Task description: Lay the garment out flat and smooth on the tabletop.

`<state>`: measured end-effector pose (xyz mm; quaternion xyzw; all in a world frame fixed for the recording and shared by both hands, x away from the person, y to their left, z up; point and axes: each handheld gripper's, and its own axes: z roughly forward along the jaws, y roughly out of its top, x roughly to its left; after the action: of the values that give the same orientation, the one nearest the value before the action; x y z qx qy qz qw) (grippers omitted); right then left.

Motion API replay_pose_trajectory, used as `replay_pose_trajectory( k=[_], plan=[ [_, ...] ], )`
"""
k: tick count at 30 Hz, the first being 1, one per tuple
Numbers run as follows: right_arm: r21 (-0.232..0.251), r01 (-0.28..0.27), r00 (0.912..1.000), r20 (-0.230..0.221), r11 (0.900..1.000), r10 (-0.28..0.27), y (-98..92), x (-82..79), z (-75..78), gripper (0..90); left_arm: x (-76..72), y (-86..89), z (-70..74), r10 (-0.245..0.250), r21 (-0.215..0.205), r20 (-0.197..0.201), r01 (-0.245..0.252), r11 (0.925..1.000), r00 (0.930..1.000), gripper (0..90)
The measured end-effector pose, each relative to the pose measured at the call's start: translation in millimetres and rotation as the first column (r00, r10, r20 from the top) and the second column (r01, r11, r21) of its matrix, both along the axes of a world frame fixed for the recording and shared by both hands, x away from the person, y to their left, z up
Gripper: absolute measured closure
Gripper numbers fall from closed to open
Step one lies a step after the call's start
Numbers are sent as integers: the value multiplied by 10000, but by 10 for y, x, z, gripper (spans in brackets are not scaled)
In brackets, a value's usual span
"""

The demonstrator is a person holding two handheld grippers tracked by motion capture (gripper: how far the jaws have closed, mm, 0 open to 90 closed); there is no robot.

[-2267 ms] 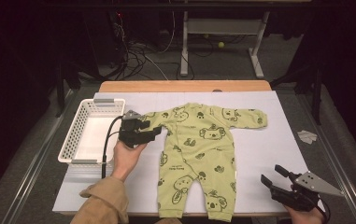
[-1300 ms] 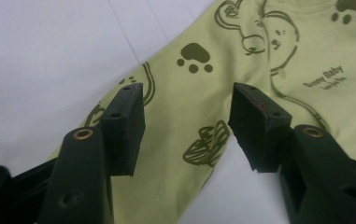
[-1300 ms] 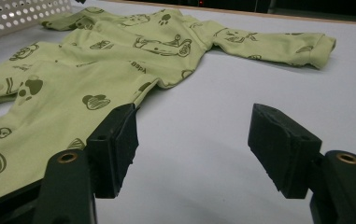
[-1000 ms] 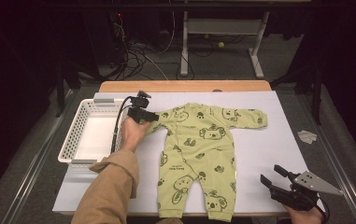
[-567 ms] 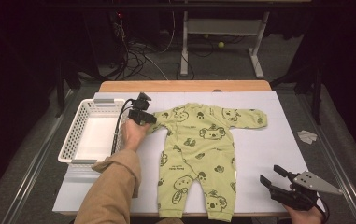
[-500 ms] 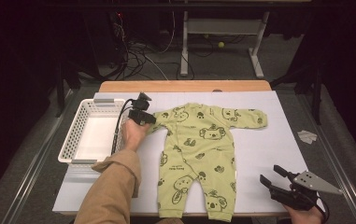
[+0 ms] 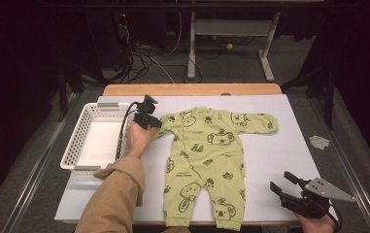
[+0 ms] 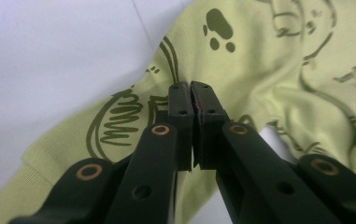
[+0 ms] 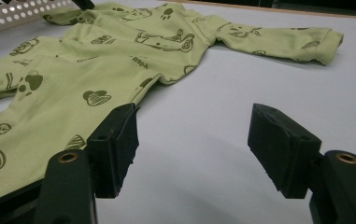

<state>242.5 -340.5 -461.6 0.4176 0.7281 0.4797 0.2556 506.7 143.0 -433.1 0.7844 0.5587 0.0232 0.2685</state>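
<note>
At sleeve (image 8: pixel 133 116), left tool (image 8: pixel 192 88) just closed, pinching fabric; right tool (image 9: pixel 192 140) unchanged, agape, empty.

Even overhead light keeps the white table (image 7: pixel 279 145) bright with soft, short shadows while the room behind sinks into near black, and in both gripper views the close black jaws blur slightly and far edges soften.

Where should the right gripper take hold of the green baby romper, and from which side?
Take the romper by its free sleeve cuff: it lies flat, sticking out over bare table. The open right gripper would likely come from the table's right edge, fingers straddling the cuff.
</note>
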Motion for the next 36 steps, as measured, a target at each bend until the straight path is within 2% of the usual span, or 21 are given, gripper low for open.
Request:
replay_pose_trajectory(
  k=[5, 8, 13, 24, 30, 33, 36],
  plan=[
    [-23, -17, 10000, 33, 10000, 17, 4, -2, 1, 344, -50, 35, 142, -4, -490, 365, 22, 9988, 9993, 836],
    [-28, -29, 10000, 22, 10000, 29, 5, -1, 1, 344, -64, 49, 236, -93, -361, 564, 114, 9993, 9984, 836],
    [-22, -25, 10000, 3, 10000, 25, 5, 4, 0, 344, -58, 87, 356, 7, -423, 796, 27, 9991, 9968, 838],
    [-14, -48, 10000, 39, 10000, 48, 5, 2, 1, 344, -43, 222, 390, 304, -574, 764, -260, 9980, 9966, 838],
    [-18, -41, 10000, 1, 10000, 41, 7, 8, 1, 343, -63, 263, 432, 222, -795, 818, -157, 9967, 9964, 837],
    [-24, -17, 10000, -9, 10000, 17, 11, 10, 2, 343, -82, 232, 450, 106, -617, 916, -49, 9981, 9957, 837],
    [-27, 8, 10000, -19, 10000, -8, 12, 11, 2, 344, -92, 199, 466, -3, -639, 931, 63, 9979, 9957, 836]
  ],
)
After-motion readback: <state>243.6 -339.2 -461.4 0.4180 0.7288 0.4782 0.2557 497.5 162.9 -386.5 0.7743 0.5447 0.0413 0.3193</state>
